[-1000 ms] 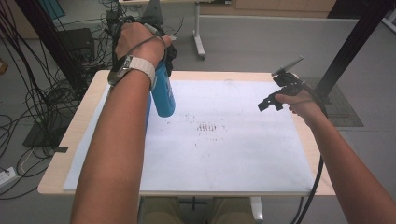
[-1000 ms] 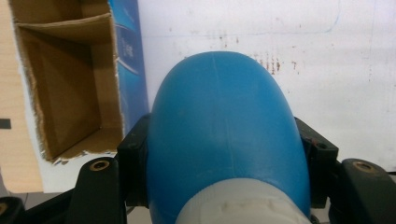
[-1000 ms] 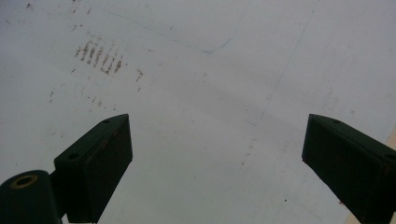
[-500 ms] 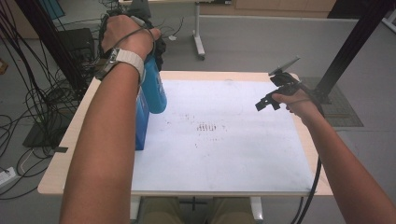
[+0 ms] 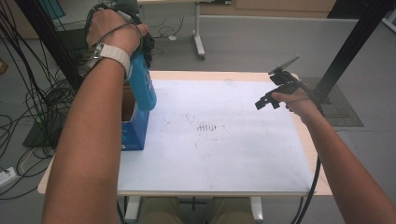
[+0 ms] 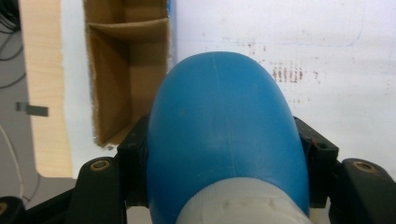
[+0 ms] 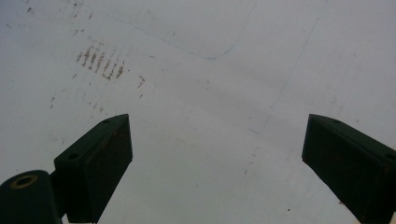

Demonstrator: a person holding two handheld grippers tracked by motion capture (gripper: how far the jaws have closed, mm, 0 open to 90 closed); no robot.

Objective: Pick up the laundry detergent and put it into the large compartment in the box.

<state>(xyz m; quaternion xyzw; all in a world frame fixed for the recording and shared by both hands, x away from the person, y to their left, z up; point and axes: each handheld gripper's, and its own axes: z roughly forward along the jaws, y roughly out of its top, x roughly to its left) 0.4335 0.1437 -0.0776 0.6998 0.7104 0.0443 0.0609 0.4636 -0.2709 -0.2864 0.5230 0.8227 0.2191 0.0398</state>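
The left gripper [image 5: 140, 60] clenched 1 blue bottle [image 5: 142, 86], lifted clear of the open box [image 5: 133, 128] at 9 o'clock; placing remained; right gripper [image 5: 268, 100] hovered released, empty

Blue bottle [image 5: 141, 86], pale cap end up, hangs upright above open blue cardboard box [image 5: 132, 126] at bench's left edge.

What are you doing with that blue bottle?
The left gripper is clamped on a blue bottle, holding it in the air over the left side of the table, next to an open cardboard box. The right gripper is open and empty, hovering over the white tabletop.
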